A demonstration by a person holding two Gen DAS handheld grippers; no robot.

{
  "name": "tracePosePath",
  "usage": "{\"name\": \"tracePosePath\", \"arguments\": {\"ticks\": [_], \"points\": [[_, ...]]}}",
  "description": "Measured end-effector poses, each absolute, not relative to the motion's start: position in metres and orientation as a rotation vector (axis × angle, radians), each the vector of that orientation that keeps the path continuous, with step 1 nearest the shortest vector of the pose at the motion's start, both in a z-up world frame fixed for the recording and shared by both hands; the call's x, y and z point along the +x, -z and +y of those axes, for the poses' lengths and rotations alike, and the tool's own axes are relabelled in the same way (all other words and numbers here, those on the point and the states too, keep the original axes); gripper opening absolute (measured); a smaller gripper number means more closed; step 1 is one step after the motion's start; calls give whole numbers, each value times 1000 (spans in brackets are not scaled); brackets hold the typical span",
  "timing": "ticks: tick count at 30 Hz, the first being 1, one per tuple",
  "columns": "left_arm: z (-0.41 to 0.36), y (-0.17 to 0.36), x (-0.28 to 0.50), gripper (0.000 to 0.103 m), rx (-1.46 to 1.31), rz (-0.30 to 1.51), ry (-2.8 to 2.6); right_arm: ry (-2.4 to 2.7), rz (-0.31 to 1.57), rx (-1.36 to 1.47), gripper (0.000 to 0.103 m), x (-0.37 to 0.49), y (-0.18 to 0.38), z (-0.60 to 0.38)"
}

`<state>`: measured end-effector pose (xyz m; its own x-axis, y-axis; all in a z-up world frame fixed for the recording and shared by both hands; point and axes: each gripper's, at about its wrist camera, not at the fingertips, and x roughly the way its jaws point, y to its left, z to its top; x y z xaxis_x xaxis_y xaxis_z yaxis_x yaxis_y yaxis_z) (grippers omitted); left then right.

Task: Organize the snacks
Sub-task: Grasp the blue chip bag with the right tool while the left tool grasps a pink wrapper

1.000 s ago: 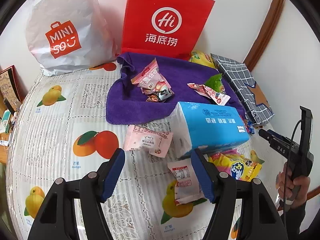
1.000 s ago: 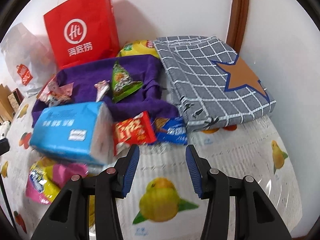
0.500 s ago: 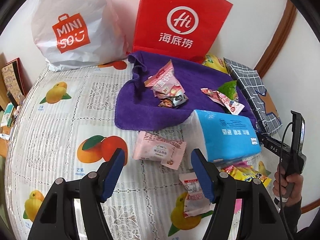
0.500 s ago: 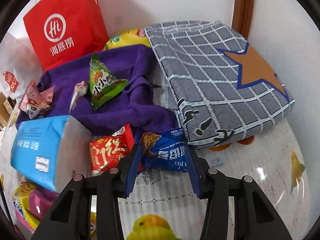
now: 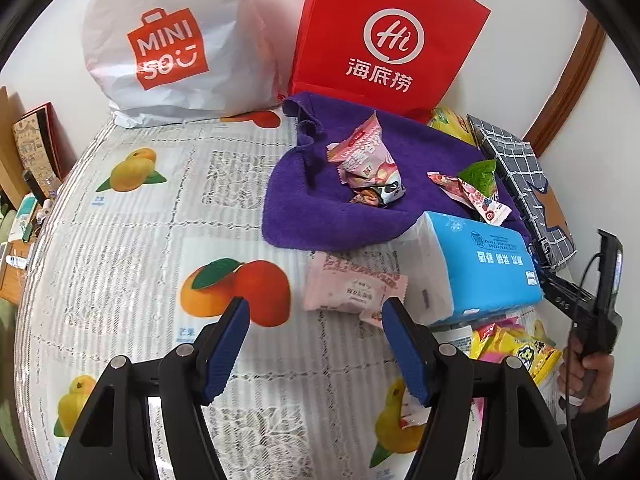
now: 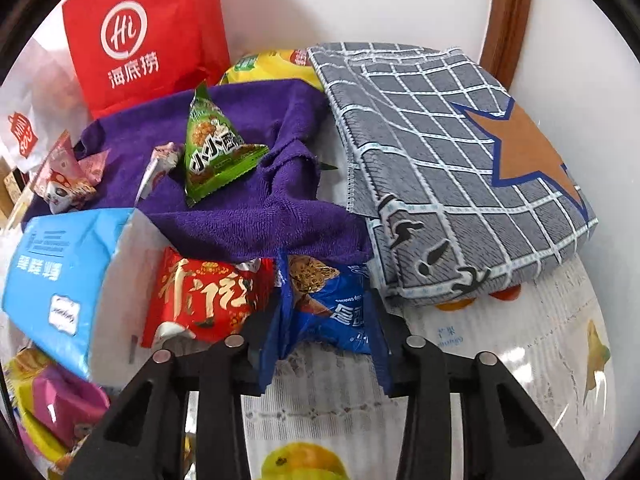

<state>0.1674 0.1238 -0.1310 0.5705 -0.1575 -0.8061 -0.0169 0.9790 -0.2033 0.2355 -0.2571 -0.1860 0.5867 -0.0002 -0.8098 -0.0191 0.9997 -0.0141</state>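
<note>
My right gripper (image 6: pixel 326 312) is closing its jaws around a blue cookie packet (image 6: pixel 340 308), which is bunched up between the pads at the purple towel's (image 6: pixel 248 216) near edge. Beside it lies a red packet (image 6: pixel 204 300). A green triangular packet (image 6: pixel 212 148) and several small wrapped snacks rest on the towel. My left gripper (image 5: pixel 316 312) hangs open over the fruit-print tablecloth (image 5: pixel 120 260). A pink packet (image 5: pixel 352 292) lies just ahead of its right fingertip. Nothing is between its fingers.
A blue tissue pack (image 5: pixel 480 268) lies between the two grippers, with yellow and pink packets (image 5: pixel 516 348) in front of it. A folded grey checked cloth (image 6: pixel 460 184) fills the right. A red paper bag (image 5: pixel 384 36) and a white bag (image 5: pixel 172 40) stand against the wall.
My right gripper moved forward and down to the blue cookie packet and narrowed its jaws onto it. My left gripper drifted slightly left, still open.
</note>
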Motion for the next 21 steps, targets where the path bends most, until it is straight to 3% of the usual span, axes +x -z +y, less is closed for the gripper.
{"name": "tracePosePath", "arguments": {"ticks": [5, 16, 21], "points": [[120, 136, 166, 67, -199, 974, 113, -22, 916, -9, 29, 211, 172, -259], [82, 172, 212, 67, -73, 1035, 140, -100, 892, -46, 29, 146, 158, -250], [67, 179, 212, 74, 16, 993, 121, -135, 905, -29, 29, 131, 164, -245]]}}
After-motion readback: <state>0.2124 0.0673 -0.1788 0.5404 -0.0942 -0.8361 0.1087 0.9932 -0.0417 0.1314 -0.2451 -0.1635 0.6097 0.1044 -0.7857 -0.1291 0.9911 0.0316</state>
